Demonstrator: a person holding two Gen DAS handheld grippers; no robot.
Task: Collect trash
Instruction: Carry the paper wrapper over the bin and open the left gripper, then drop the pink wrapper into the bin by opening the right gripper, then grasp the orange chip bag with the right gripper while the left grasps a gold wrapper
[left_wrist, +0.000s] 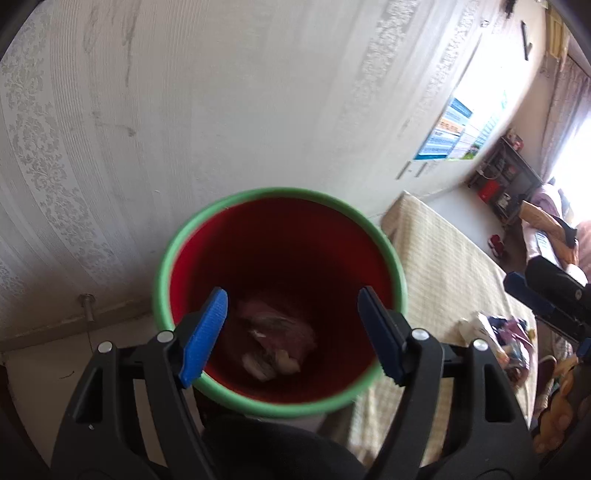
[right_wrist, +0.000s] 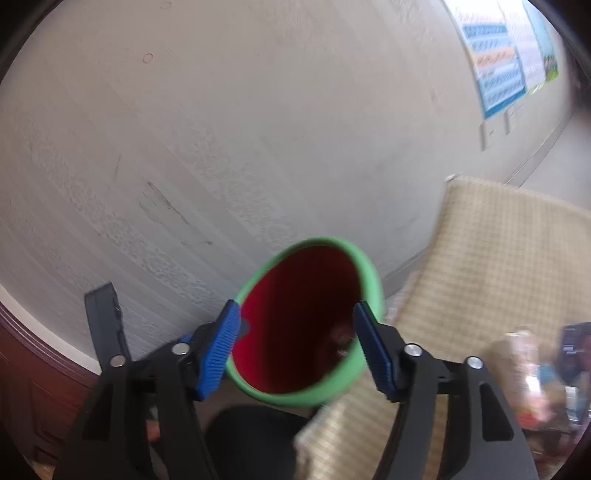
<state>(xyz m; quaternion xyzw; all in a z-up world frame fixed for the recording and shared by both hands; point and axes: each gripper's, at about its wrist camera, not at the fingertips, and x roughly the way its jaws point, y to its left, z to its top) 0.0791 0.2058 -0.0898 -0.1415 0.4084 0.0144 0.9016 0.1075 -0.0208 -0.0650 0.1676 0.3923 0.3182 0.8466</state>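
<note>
A red trash bin with a green rim (left_wrist: 162, 280) stands by the wall, next to a checkered table. Crumpled trash (left_wrist: 277, 343) lies at its bottom. My left gripper (left_wrist: 291, 332) is open and empty, right above the bin's mouth. In the right wrist view the same bin (right_wrist: 369, 273) shows tilted and blurred, with trash (right_wrist: 341, 338) inside. My right gripper (right_wrist: 295, 350) is open and empty, just in front of the bin's mouth. It also shows in the left wrist view (left_wrist: 550, 295) at the right, over the table.
The table with a beige checkered cloth (left_wrist: 443, 266) is right of the bin. A pile of wrappers and packets (left_wrist: 506, 339) lies on it, blurred in the right wrist view (right_wrist: 535, 373). The patterned wall (left_wrist: 184, 110) is behind the bin. A dark wood door frame (right_wrist: 33, 350) is at the left.
</note>
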